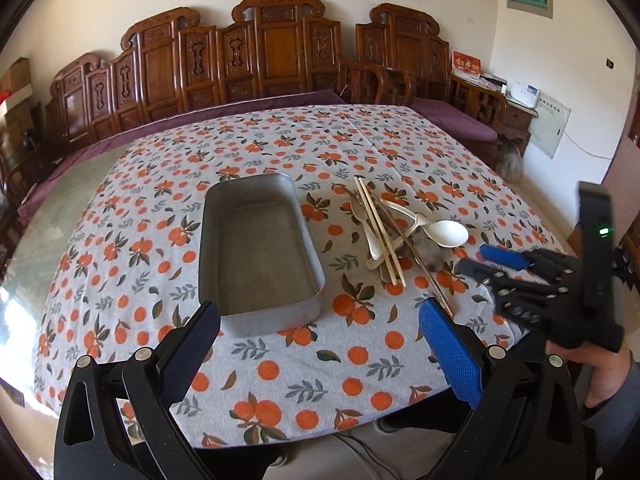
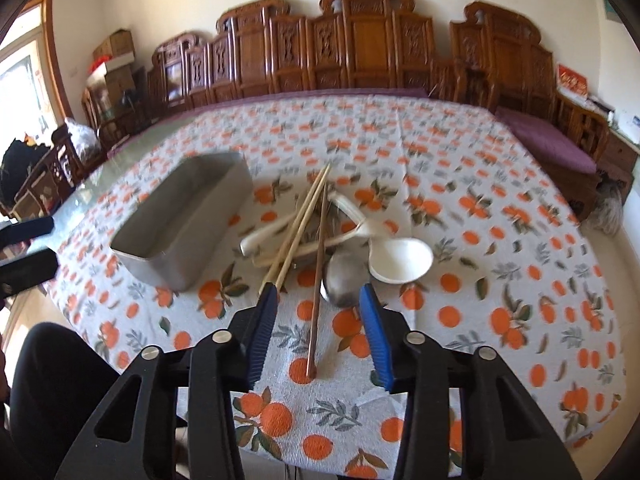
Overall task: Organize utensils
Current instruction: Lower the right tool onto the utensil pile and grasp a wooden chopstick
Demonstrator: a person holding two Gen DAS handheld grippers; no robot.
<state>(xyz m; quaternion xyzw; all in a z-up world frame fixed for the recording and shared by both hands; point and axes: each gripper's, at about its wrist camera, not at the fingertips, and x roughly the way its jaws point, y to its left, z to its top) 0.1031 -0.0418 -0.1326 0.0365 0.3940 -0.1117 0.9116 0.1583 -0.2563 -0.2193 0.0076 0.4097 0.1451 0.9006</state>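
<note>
— On the orange-print tablecloth, what have you got in front of you?

— I see the metal tray standing near the table's middle, nothing in it. Just to its right lies the heap of utensils: a pair of pale chopsticks crossing over a white spoon and a few more pale spoons tangled beneath.

— And your left claw?

— My left gripper hangs over the near edge with its jaws spread wide, gripping nothing; the tray's near end shows between them.

— The right one?

— My right gripper is low over the cloth, jaws apart and holding nothing. A dark brown chopstick lies in the gap between the blue pads. The pale chopsticks' near ends reach the left fingertip, though I cannot tell whether they touch. A metal spoon rests just ahead, beside the white spoon's bowl.
</note>
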